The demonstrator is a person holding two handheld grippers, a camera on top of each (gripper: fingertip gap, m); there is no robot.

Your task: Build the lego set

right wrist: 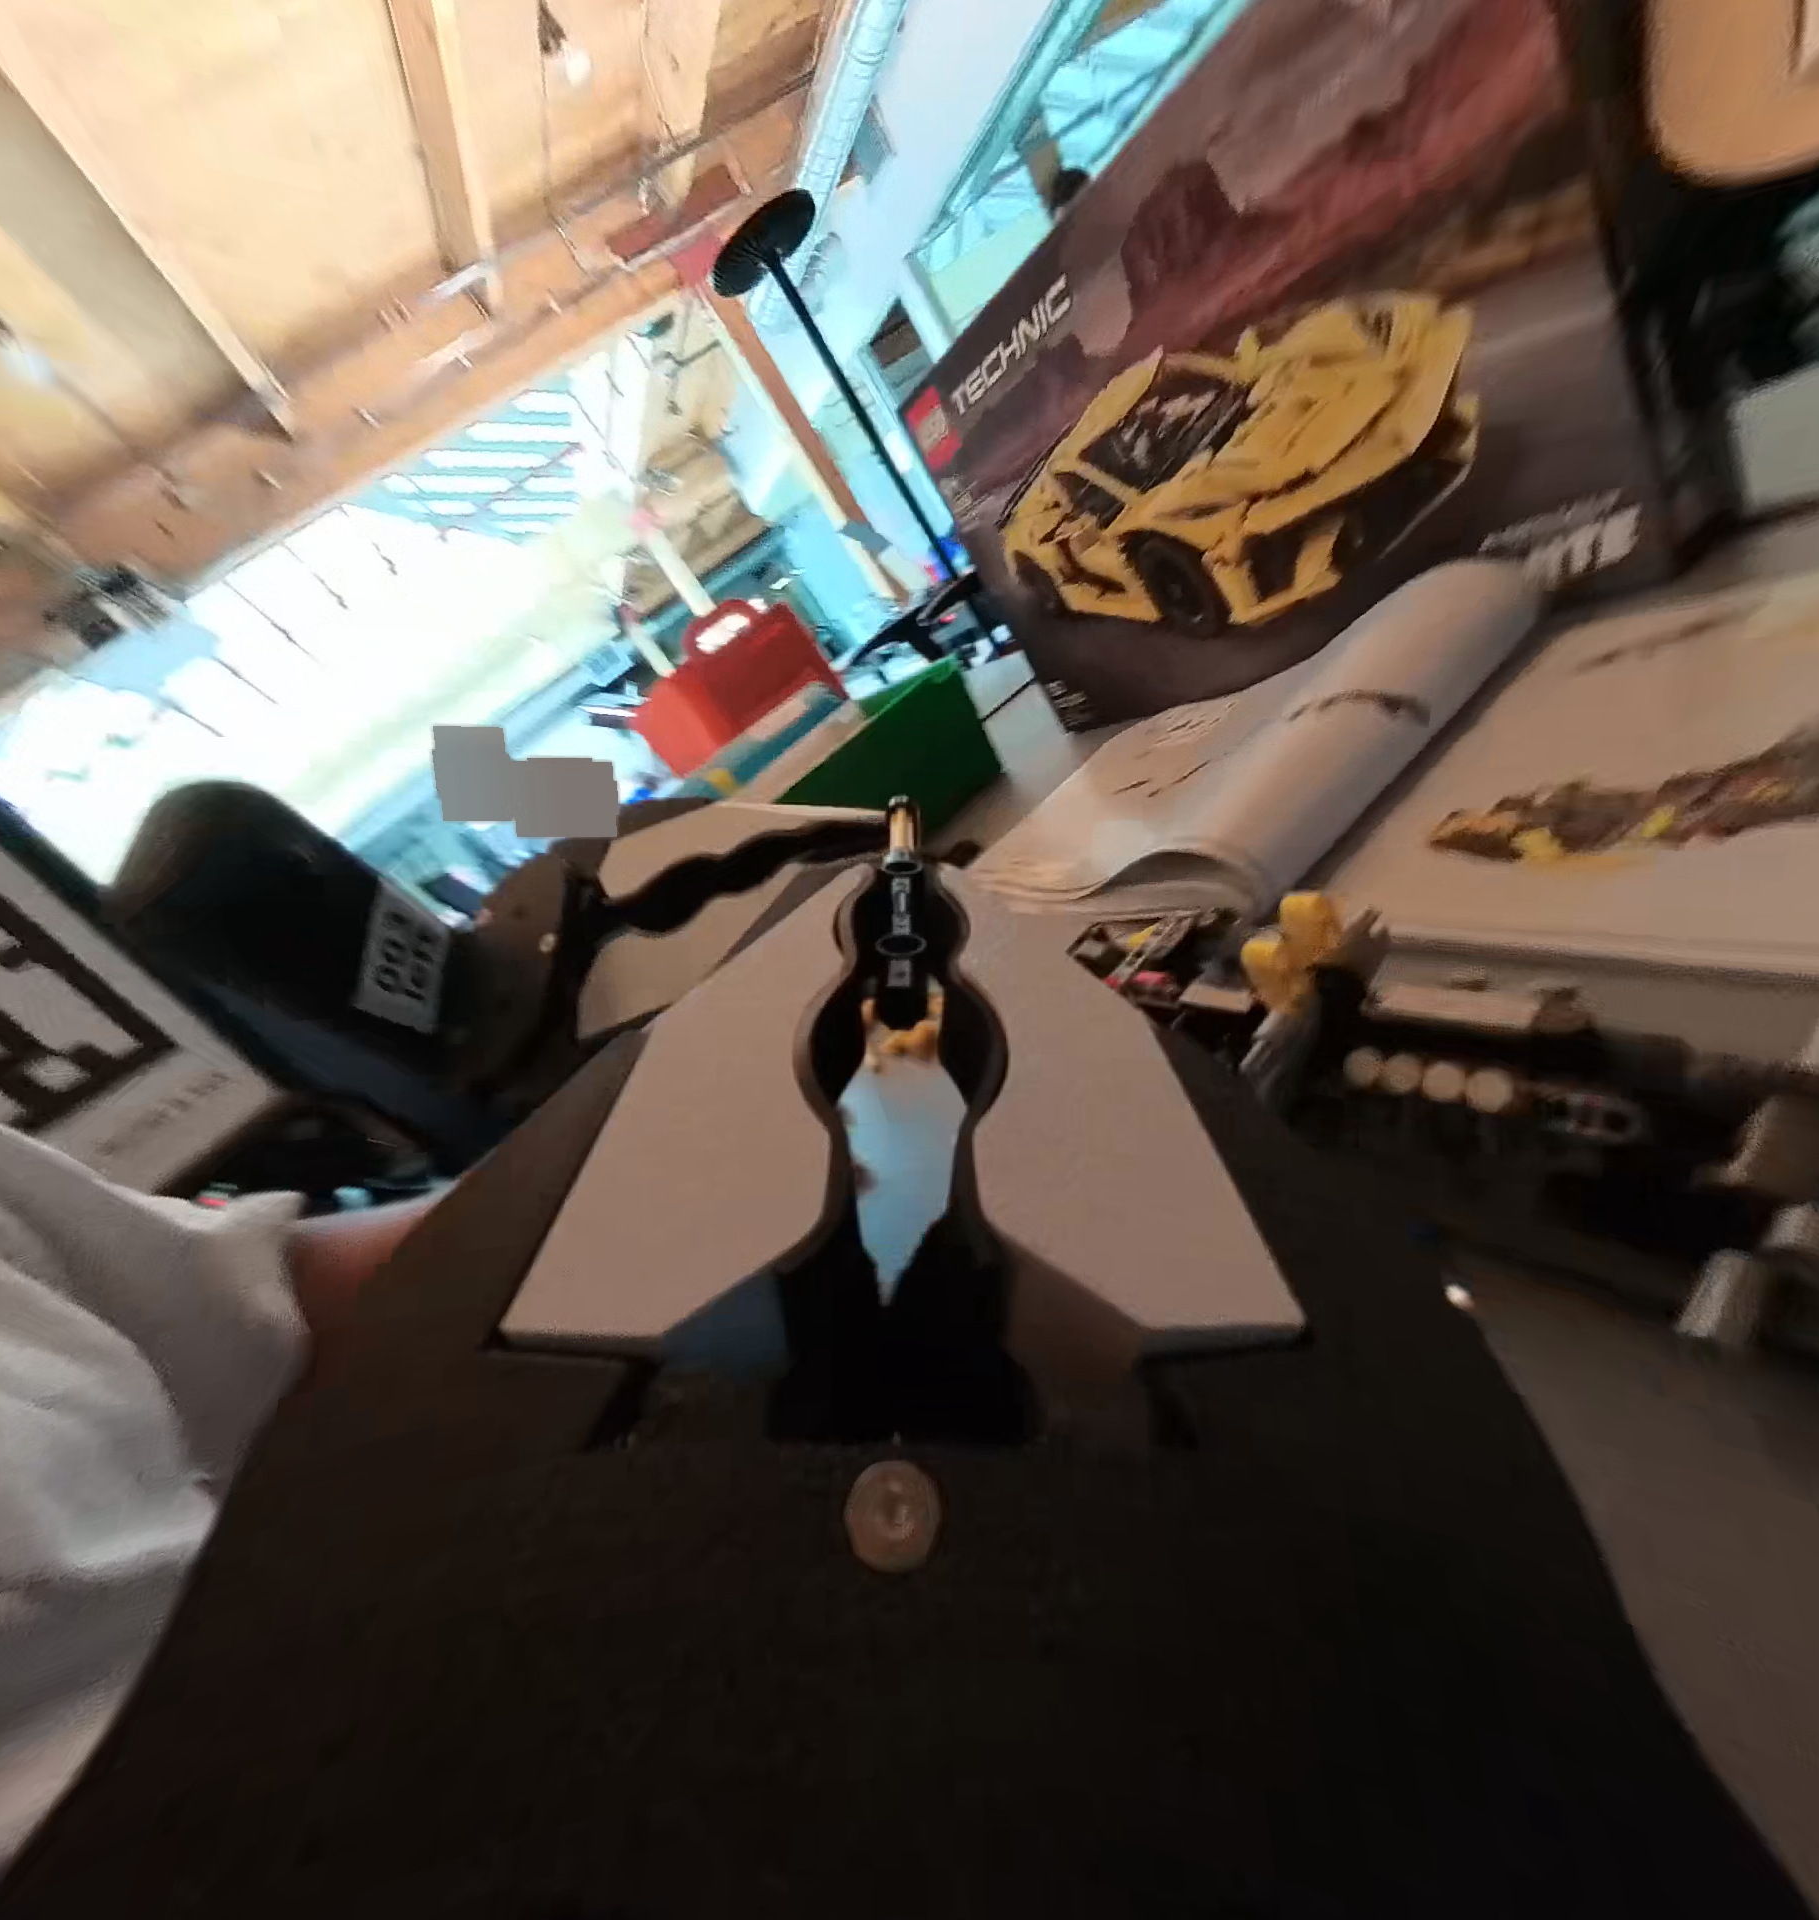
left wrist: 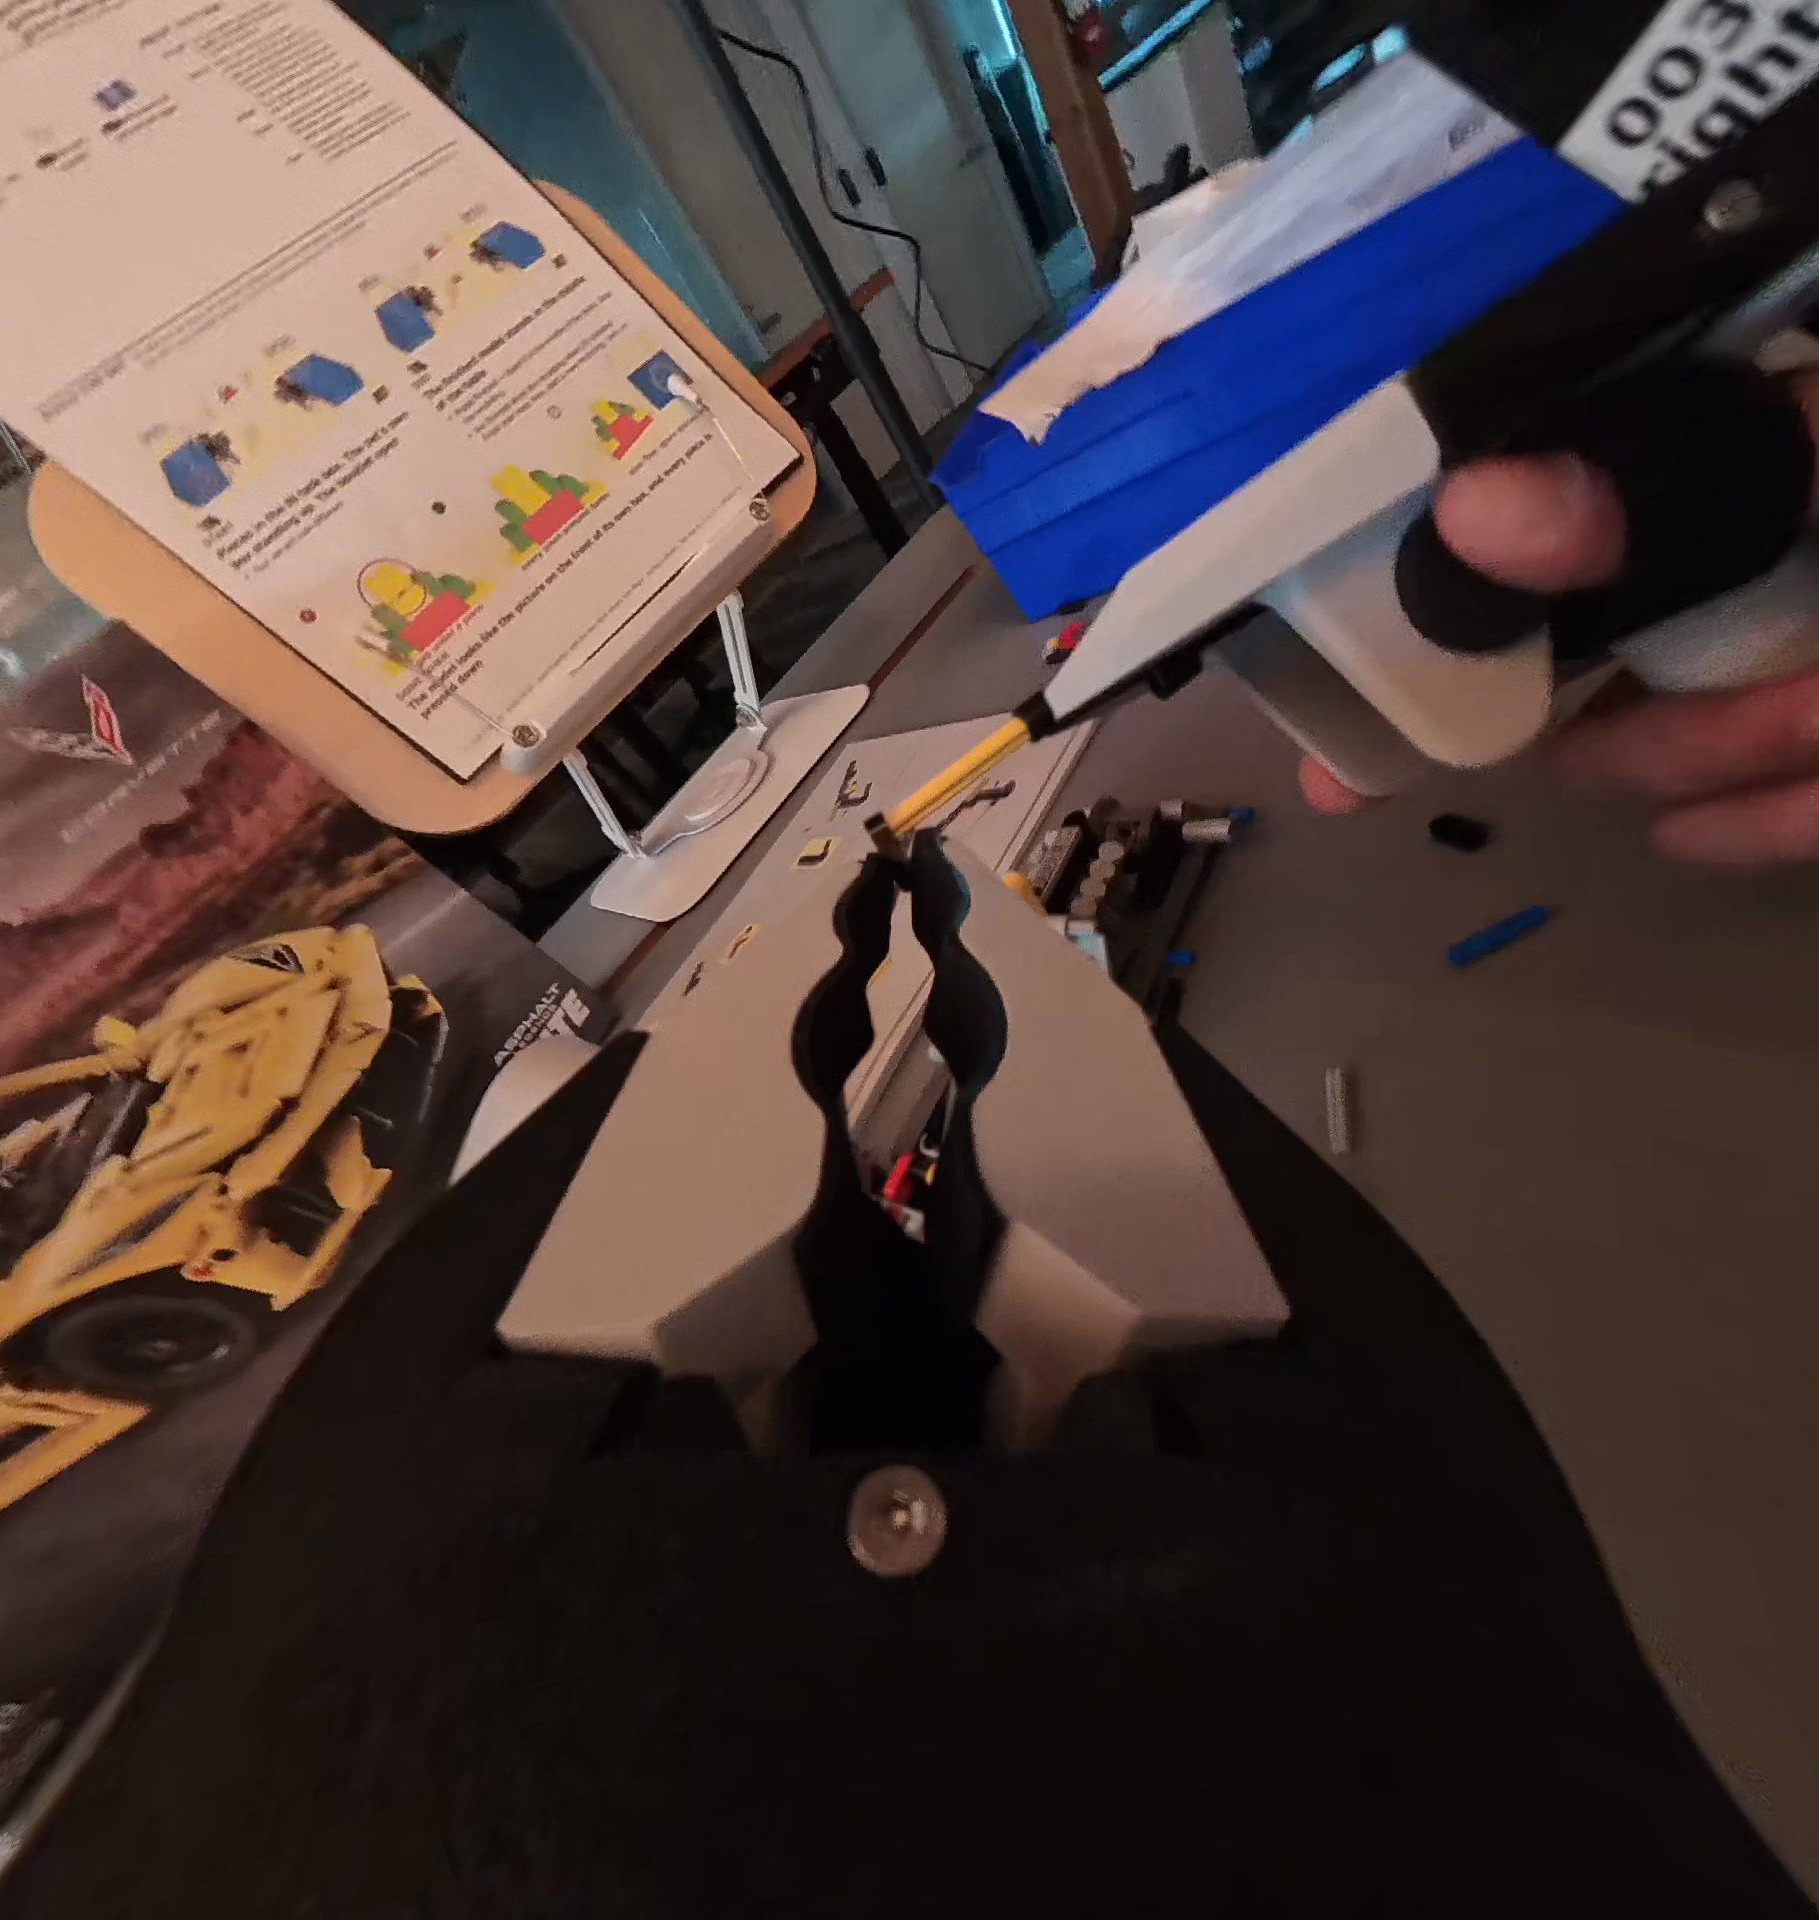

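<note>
My left gripper (left wrist: pixel 900 862) is closed to a narrow gap at the dark end of a yellow axle (left wrist: pixel 962 774), held above the table. My right gripper (left wrist: pixel 1040 717) comes in from the upper right in a gloved hand (left wrist: pixel 1611 582) and holds the axle's other end. In the right wrist view my right gripper (right wrist: pixel 900 883) is shut on a black connector (right wrist: pixel 900 951), with the axle's end (right wrist: pixel 900 821) sticking out past the tips. The left gripper's fingers (right wrist: pixel 739 862) reach that end from the left. The partly built dark model (left wrist: pixel 1123 862) lies on the table behind, and also shows in the right wrist view (right wrist: pixel 1404 1049).
An instruction sheet on a stand (left wrist: pixel 365 364) and the set's box (left wrist: pixel 157 1039) are to the left. An open manual (right wrist: pixel 1507 790) lies by the model. A blue bin (left wrist: pixel 1196 416) stands behind. Loose blue (left wrist: pixel 1502 935), black (left wrist: pixel 1458 831) and grey (left wrist: pixel 1336 1112) pieces lie on the table. The grippers are tip to tip, or close to it.
</note>
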